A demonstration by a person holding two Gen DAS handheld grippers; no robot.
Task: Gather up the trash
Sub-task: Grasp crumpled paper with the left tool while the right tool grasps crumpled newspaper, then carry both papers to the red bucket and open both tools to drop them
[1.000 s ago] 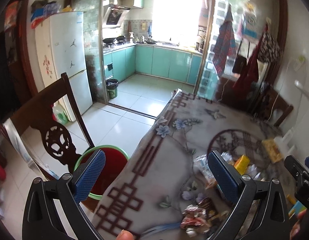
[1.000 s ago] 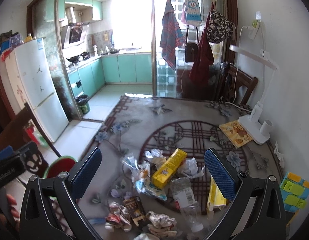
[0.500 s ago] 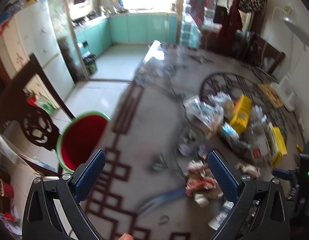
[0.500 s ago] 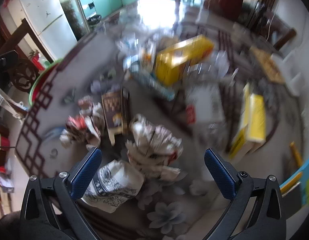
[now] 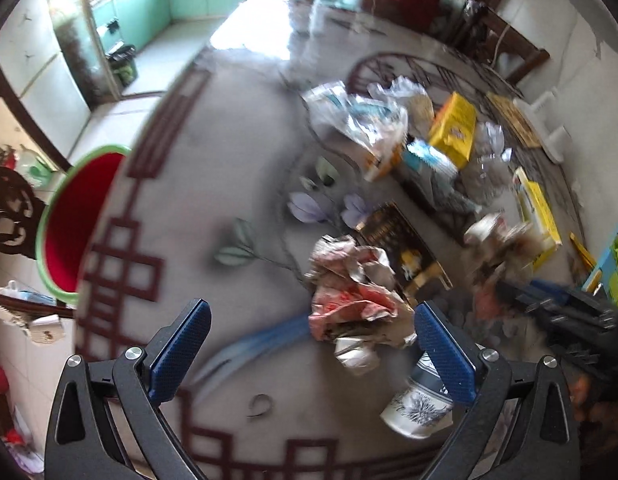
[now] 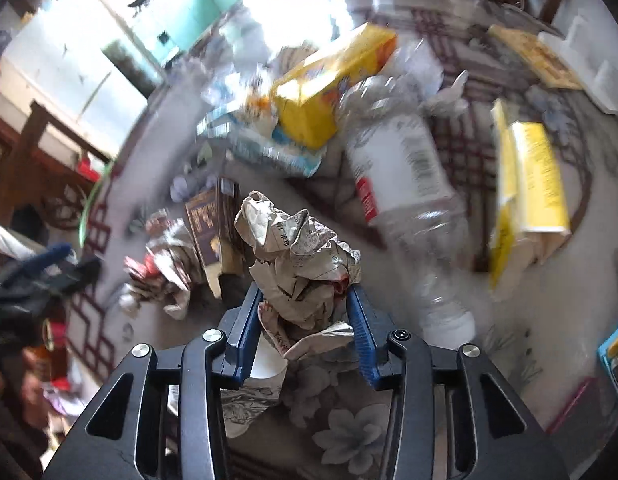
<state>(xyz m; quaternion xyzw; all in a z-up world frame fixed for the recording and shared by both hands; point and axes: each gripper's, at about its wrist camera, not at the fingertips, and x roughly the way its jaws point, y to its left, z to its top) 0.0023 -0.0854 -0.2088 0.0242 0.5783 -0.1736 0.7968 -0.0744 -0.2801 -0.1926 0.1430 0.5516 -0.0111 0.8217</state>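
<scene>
My right gripper (image 6: 305, 312) is shut on a crumpled newspaper ball (image 6: 297, 256) above the table. A paper cup (image 6: 245, 400) lies under it. My left gripper (image 5: 309, 348) is open and empty, low over the table; a red-and-white crumpled wrapper (image 5: 353, 288) lies between its fingertips, and the paper cup (image 5: 417, 408) lies by its right finger. More trash lies beyond: a clear plastic bottle (image 6: 405, 184), yellow cartons (image 6: 329, 84), a dark packet (image 5: 405, 244) and plastic bags (image 5: 357, 120). A red bin with a green rim (image 5: 77, 224) stands off the table's left edge.
The patterned tablecloth (image 5: 213, 160) covers the table. A dark wooden chair (image 5: 9, 208) stands beside the bin. A lamp base (image 5: 549, 136) and a book (image 5: 513, 120) are at the far right. A blue-green toy block (image 5: 613, 256) lies at the right edge.
Both grippers have dropped toward the table. My right gripper has shut on the crumpled newspaper ball. My left gripper has moved closer to the red-and-white wrapper and stays open.
</scene>
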